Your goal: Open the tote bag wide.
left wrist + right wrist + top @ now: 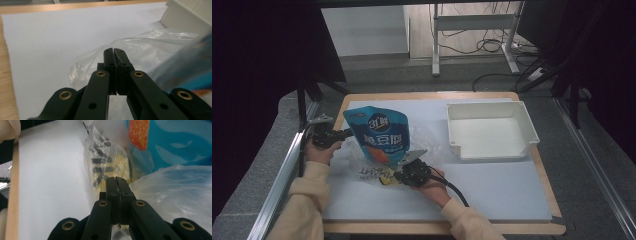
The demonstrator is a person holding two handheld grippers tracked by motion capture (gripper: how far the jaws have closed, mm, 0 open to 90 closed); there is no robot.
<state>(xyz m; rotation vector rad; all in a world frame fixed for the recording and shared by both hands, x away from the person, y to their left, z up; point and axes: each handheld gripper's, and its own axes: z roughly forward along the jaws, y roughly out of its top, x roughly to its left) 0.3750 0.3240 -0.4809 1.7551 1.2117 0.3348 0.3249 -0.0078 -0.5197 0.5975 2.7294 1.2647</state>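
The blue snack pouch (381, 134) stands at the left middle of the tabletop (492, 190) on a clear plastic bag (424, 140). The left gripper (346, 133) pinches the pouch's left edge, jaws closed; the right gripper (398, 176) has its jaws pressed together on the bag film beside a small yellow packet (379, 175). Best to hold both grips firm and draw the bag open gently, without tearing

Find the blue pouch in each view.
High view: blue pouch, left of centre, standing tilted.
Left gripper view: blurred at the right edge.
Right gripper view: top right.
Shared landmark: clear plastic bag beside it.
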